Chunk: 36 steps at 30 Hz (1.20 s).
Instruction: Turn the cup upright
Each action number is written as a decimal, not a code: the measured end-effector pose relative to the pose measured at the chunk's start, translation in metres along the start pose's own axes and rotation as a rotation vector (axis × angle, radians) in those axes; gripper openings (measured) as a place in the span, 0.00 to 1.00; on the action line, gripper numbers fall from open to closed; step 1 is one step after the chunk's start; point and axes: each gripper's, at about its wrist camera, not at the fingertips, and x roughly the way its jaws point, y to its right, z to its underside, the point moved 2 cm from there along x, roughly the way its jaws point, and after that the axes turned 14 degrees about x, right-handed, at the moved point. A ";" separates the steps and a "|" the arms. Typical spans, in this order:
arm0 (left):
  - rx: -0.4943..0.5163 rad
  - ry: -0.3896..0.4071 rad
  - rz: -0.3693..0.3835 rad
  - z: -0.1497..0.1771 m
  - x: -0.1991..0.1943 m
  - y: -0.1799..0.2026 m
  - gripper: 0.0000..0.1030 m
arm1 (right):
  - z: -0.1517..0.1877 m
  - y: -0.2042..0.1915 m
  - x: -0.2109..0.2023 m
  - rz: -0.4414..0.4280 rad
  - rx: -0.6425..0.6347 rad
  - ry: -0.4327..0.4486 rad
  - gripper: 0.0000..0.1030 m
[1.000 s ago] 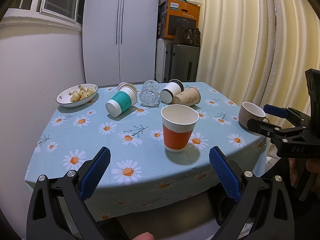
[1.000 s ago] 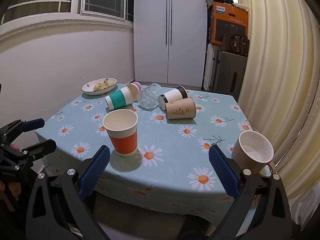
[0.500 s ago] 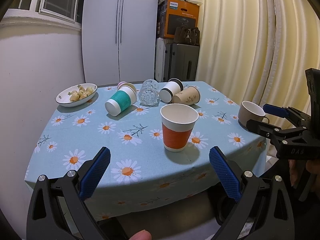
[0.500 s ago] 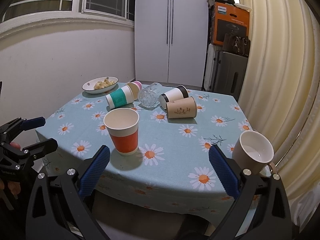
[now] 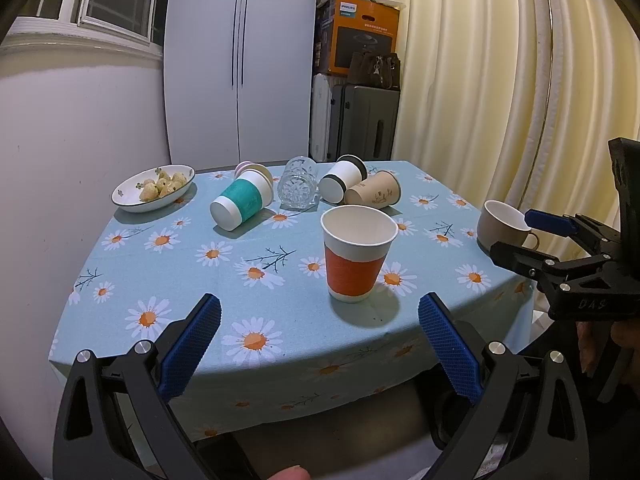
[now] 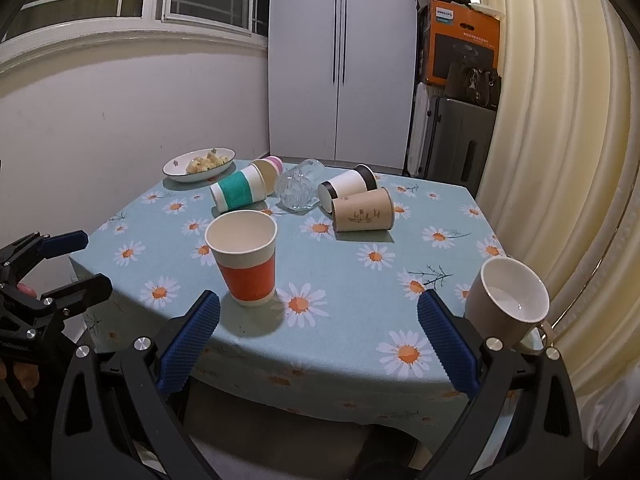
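Note:
An orange-banded paper cup [image 5: 357, 252] [image 6: 246, 256] stands upright near the front of the table. Behind it several cups lie on their sides: a teal-banded cup [image 5: 242, 205] [image 6: 239, 191], a glass [image 5: 298, 184] [image 6: 298, 187], a white cup with a black rim [image 5: 344, 179] [image 6: 347, 183], a brown paper cup [image 5: 374, 193] [image 6: 362, 210] and a pink cup [image 6: 274, 163]. A beige mug [image 5: 505, 227] [image 6: 508, 300] stands upright at the right edge. My left gripper [image 5: 318, 350] and right gripper [image 6: 316, 346] are both open and empty, held back from the table's front edge.
A bowl of snacks [image 5: 154, 188] [image 6: 199, 164] sits at the back left. The table wears a daisy cloth [image 5: 200, 280]. A wall is on the left, curtains [image 5: 500, 100] on the right, a cabinet and suitcases behind.
Both grippers have drifted very slightly; the cups have not moved.

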 end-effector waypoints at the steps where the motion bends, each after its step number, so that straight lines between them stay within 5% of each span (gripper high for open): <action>1: 0.001 0.000 0.000 0.000 0.000 0.000 0.94 | 0.000 0.000 0.000 0.000 -0.001 -0.001 0.95; 36: 0.017 -0.020 0.013 0.001 0.003 0.001 0.94 | 0.001 -0.003 0.001 0.002 -0.010 -0.010 0.95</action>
